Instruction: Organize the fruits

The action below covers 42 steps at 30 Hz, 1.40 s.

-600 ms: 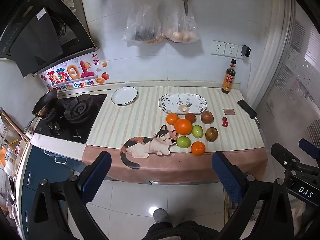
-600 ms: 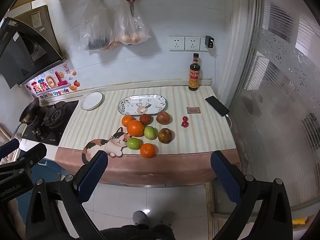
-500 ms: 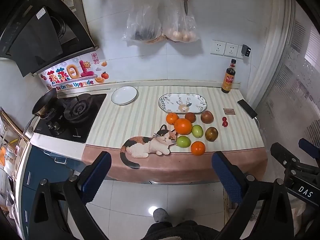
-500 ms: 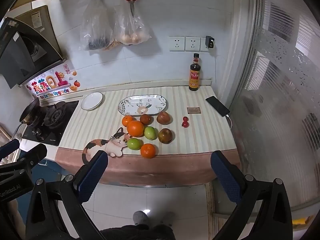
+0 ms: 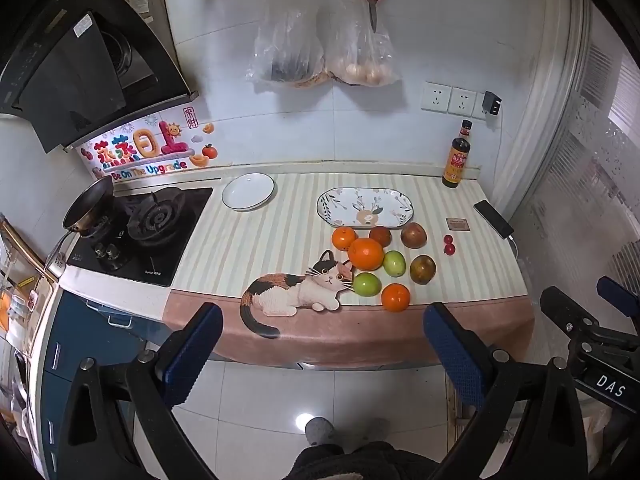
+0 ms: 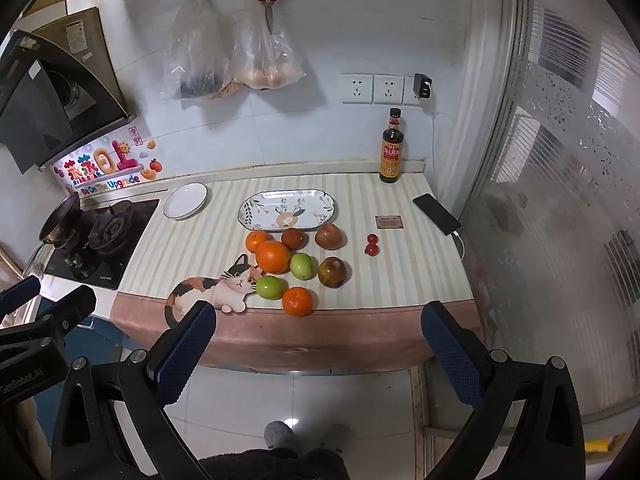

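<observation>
Fruit [image 5: 376,264] sits clustered on the counter [image 5: 256,248] just before the empty oval plate [image 5: 365,206], probably its destination; left gripper [image 5: 320,344] and right gripper [image 6: 316,344] hang back, jaws apart, empty.

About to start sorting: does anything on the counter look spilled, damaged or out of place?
Nothing spilled or damaged. The fruit cluster sits loose on the cloth, while the patterned oval plate and white round plate hold none.

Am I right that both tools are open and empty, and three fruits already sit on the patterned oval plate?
Not quite. Both the left tool and right tool are open and empty, but the patterned oval plate holds no fruit. The right wrist view shows all the fruit on the striped mat in front of it.
</observation>
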Available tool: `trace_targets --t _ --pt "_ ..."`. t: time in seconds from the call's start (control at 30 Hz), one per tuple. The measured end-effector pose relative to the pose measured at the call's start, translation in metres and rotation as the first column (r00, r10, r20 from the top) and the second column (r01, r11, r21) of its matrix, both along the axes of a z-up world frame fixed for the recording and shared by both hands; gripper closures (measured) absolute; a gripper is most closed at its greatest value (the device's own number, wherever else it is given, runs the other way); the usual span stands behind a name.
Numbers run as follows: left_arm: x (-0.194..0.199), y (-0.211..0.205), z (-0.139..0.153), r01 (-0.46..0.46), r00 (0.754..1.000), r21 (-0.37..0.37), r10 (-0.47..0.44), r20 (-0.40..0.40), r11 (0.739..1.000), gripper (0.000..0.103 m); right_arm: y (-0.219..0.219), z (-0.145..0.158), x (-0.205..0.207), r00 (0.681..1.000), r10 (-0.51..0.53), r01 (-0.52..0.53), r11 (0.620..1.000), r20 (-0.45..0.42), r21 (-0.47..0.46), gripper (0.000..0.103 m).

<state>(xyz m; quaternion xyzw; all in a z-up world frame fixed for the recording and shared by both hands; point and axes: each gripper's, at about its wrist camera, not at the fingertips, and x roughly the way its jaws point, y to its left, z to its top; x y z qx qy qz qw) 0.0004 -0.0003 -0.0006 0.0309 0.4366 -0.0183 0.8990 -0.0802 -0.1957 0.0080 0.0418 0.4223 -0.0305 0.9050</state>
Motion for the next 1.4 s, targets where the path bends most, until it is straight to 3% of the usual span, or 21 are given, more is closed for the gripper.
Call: trace_targets --t 1.4 --pt "0.0014 0.0004 0.0036 -0.004 1.000 0.003 0.003 0.013 1.000 0.000 0.0039 0.0076 -0.0023 1.000 0.010 -0.010 1.000 0.003 -0.007 0.000"
